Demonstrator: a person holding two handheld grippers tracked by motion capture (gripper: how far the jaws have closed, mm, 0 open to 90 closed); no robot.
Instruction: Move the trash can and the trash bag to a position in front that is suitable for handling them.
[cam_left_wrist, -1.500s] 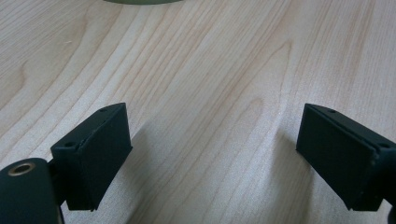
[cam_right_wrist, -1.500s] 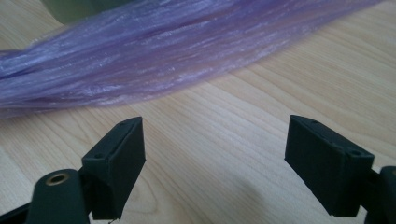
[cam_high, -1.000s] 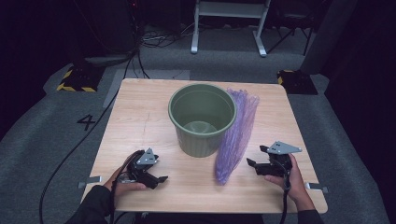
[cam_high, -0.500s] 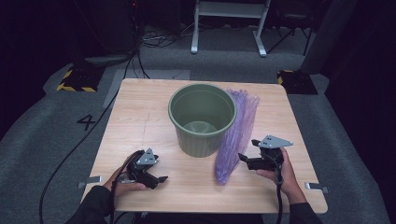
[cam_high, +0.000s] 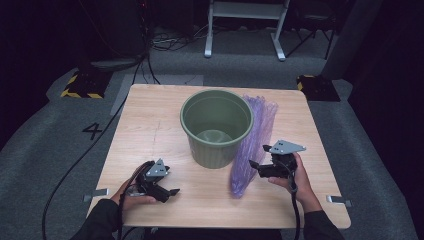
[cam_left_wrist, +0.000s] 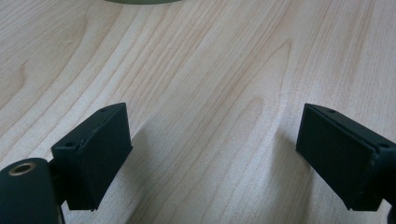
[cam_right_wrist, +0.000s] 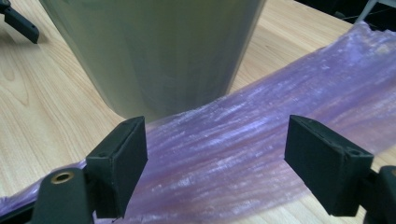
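On the pale wooden desk (cam_high: 150, 130), the long crinkled purple plastic bag (cam_high: 252, 142) runs front-to-back beside the green plastic bin (cam_high: 216, 127), just left of the right tool (cam_high: 256, 157), jaws released; left tool (cam_high: 170, 192) is likewise released, farther off

- A wooden table (cam_high: 150, 125) is standing on grey carpet (cam_high: 45, 150).
- A painted number 4 (cam_high: 92, 131) is showing on the floor.
- Yellow-black striped blocks (cam_high: 80, 86) are sitting beyond the far corners.
- A white metal stand (cam_high: 245, 25) is standing behind.
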